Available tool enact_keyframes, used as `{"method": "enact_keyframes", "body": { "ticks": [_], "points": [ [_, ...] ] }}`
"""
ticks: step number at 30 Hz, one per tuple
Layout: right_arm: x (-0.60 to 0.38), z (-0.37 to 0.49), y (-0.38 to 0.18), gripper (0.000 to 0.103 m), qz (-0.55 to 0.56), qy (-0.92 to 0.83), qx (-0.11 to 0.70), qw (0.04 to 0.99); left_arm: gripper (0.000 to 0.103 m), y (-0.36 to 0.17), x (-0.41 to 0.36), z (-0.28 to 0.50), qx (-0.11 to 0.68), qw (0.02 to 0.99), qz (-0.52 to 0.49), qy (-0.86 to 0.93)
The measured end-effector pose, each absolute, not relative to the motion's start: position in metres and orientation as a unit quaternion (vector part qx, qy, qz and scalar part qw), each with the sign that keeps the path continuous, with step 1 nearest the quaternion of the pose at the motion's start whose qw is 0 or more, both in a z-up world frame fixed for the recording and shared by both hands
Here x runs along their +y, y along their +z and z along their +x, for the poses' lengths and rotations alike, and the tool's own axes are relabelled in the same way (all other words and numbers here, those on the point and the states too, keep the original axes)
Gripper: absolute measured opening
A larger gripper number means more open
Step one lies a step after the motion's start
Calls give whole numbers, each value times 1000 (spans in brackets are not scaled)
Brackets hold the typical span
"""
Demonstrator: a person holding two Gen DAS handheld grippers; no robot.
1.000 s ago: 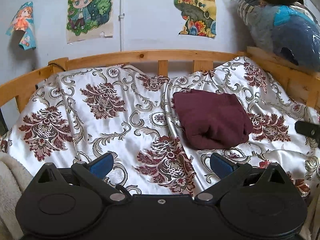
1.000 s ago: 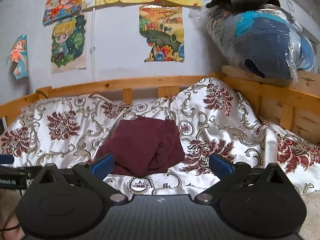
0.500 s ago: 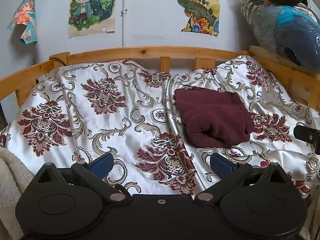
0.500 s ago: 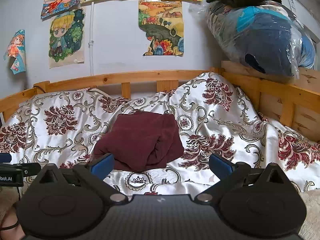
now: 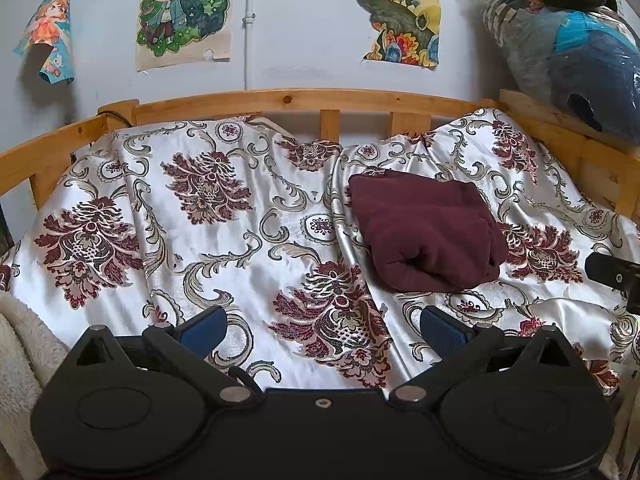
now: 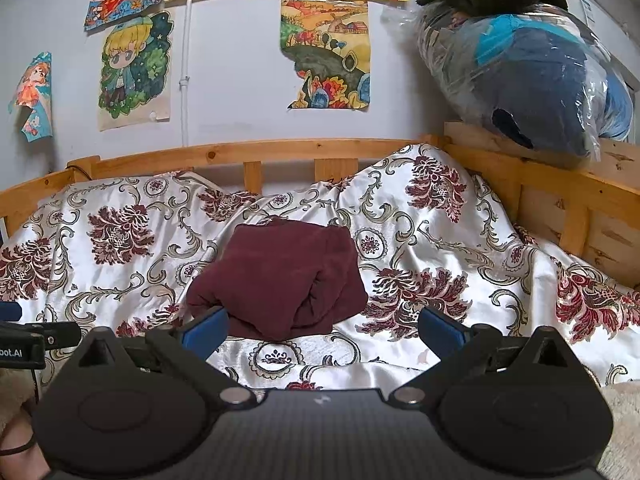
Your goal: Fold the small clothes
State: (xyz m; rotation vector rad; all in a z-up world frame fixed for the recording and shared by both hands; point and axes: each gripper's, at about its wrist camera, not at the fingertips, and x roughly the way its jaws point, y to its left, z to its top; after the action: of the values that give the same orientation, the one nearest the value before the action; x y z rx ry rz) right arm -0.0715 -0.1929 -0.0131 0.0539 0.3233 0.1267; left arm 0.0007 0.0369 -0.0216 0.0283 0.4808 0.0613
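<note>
A dark maroon garment (image 5: 426, 230) lies folded into a compact bundle on the floral bedspread (image 5: 224, 240), right of centre in the left wrist view. The same bundle (image 6: 280, 280) sits just beyond my right gripper. My left gripper (image 5: 322, 328) is open above the bedspread, short of the garment and to its left, with nothing between its blue pads. My right gripper (image 6: 324, 330) is open too, empty, hovering in front of the bundle's near edge. Part of the right gripper (image 5: 616, 276) shows at the far right of the left wrist view.
A wooden bed rail (image 5: 320, 100) runs along the back and the right side (image 6: 560, 192). A bagged blue bundle (image 6: 528, 76) with dark clothes on top rests on the right rail. Drawings hang on the wall. A fluffy cream blanket (image 5: 16, 360) lies at the near left.
Both grippers have risen and tilted slightly, so the bed sits lower in both views. The maroon bundle has not moved. Both grippers stay open.
</note>
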Motion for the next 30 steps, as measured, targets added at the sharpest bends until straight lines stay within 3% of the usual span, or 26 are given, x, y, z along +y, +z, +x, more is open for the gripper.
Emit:
{"method": "enact_keyframes", "body": {
  "ticks": [30],
  "points": [
    [-197,-70,-13,103,31,60,160,985,102,-22,36,0,239,970,14,31]
  ]
}}
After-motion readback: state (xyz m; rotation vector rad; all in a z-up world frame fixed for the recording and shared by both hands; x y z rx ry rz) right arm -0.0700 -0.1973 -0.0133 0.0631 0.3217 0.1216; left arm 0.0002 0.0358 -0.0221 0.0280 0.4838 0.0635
